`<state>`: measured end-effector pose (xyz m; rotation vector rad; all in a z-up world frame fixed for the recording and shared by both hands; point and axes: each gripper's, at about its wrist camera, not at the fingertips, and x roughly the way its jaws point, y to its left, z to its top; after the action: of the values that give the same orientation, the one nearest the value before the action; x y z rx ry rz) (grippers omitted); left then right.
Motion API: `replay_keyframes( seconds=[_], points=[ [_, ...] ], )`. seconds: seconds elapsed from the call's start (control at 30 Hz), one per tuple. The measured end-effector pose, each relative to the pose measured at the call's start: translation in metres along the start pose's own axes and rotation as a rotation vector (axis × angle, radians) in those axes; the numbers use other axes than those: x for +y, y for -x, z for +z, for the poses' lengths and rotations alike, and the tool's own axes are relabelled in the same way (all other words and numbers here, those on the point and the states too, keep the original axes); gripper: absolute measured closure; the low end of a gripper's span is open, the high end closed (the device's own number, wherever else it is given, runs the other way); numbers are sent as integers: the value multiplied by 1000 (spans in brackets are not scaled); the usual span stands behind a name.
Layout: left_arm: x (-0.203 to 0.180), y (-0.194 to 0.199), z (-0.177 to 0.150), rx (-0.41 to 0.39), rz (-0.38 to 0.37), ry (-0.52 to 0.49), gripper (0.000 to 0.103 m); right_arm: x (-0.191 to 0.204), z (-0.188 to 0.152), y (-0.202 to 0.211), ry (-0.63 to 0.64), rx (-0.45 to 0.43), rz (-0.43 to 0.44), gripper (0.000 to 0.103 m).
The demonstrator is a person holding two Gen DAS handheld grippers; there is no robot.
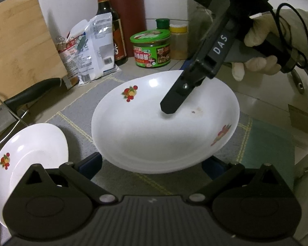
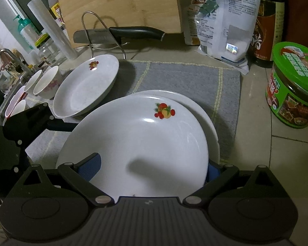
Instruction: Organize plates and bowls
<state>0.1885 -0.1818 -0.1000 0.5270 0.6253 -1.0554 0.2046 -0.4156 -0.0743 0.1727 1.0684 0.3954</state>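
Note:
A white plate with fruit prints (image 1: 154,127) (image 2: 137,143) is held tilted over a grey mat (image 1: 82,114) (image 2: 184,78). My right gripper (image 1: 174,100) (image 2: 152,168) is shut on the plate's rim, one finger on top, one under. A second white plate (image 2: 207,119) lies under it on the mat. My left gripper (image 1: 152,164) (image 2: 41,119) is open, its fingers beside the held plate's near edge. Another fruit-print plate (image 1: 30,155) (image 2: 86,88) leans at the left. White bowls (image 2: 47,84) stand beyond it.
A knife (image 1: 28,94) (image 2: 121,33) rests in a wire rack before a bamboo board (image 1: 20,47) (image 2: 121,4). Bags (image 1: 92,47) (image 2: 225,20), a sauce bottle (image 1: 110,24), a green jar (image 1: 151,48) (image 2: 293,86) and a yellow-lid jar (image 1: 178,41) line the back.

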Motion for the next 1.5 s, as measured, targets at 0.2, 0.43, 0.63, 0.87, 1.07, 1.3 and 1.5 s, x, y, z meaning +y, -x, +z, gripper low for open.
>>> replay_keyframes(
  seconds=[0.2, 0.43, 0.63, 0.87, 1.07, 1.3, 1.5],
  points=[
    [-2, -1, 2, 11, 8, -21, 1, 0, 0, 1, -4, 1, -1, 1],
    [-5, 0, 5, -8, 2, -51, 1, 0, -1, 7, -15, -8, -6, 0],
    [-5, 0, 4, -12, 1, -48, 1, 2, -2, 12, -21, -12, -31, 0],
    [-6, 2, 3, -14, 15, -42, 1, 9, -6, 14, -9, -3, -68, 0],
    [-5, 2, 1, -16, 18, -25, 1, 14, -9, 15, 8, 8, -96, 0],
    [-7, 2, 0, -24, 19, -22, 1, 15, -11, 18, 12, 6, -131, 0],
    [-7, 1, 0, -31, 21, -15, 1, 15, -16, 20, 22, 2, -157, 0]
  ],
)
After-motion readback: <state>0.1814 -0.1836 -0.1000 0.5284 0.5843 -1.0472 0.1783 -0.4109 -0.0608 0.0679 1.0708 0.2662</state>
